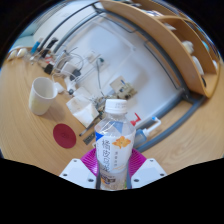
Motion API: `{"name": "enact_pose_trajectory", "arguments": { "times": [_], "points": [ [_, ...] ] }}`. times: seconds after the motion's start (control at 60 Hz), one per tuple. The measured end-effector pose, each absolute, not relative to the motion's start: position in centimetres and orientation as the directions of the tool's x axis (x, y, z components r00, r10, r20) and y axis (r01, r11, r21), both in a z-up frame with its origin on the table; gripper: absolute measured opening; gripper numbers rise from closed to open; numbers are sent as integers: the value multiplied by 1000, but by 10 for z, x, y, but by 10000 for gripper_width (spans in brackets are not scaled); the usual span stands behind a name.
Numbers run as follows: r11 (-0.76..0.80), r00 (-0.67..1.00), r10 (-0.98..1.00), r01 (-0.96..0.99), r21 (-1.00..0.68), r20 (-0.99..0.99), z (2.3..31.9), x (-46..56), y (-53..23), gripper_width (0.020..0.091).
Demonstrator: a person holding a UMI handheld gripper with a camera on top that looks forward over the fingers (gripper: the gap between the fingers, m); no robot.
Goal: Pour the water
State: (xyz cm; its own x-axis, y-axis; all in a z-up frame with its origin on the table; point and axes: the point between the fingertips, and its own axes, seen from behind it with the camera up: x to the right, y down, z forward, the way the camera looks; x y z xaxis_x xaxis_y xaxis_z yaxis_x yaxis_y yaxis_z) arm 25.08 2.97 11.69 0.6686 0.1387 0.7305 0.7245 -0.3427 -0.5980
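Note:
A clear plastic water bottle [114,143] with a white cap and an orange-and-white label stands upright between my gripper's [113,168] fingers. Both magenta pads [90,163] press against the bottle's sides, so the gripper is shut on it. A white mug [42,95] stands on the wooden table beyond and to the left of the fingers, well apart from the bottle. A round dark red coaster [64,135] lies on the table between the mug and the bottle.
The wooden table [30,140] runs left and right. Behind the bottle sit small cluttered items [80,105] and cables. A red-and-white small object [148,128] lies to the right. A curved wooden chair back [165,35] stands farther off.

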Motion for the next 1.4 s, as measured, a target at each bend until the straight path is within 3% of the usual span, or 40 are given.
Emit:
{"name": "enact_pose_trajectory", "arguments": {
  "times": [0.317, 0.583, 0.85, 1.133, 1.4],
  "points": [
    [-136, 69, 321, 990, -26, 945, 139, 170, 85, 351],
    [4, -370, 307, 922, 388, 877, 145, 137, 106, 351],
    [48, -609, 243, 785, 618, 755, 145, 117, 118, 359],
    [32, -539, 278, 832, 553, 795, 142, 120, 115, 360],
    [-75, 32, 316, 997, -8, 948, 160, 136, 96, 360]
  ]
}}
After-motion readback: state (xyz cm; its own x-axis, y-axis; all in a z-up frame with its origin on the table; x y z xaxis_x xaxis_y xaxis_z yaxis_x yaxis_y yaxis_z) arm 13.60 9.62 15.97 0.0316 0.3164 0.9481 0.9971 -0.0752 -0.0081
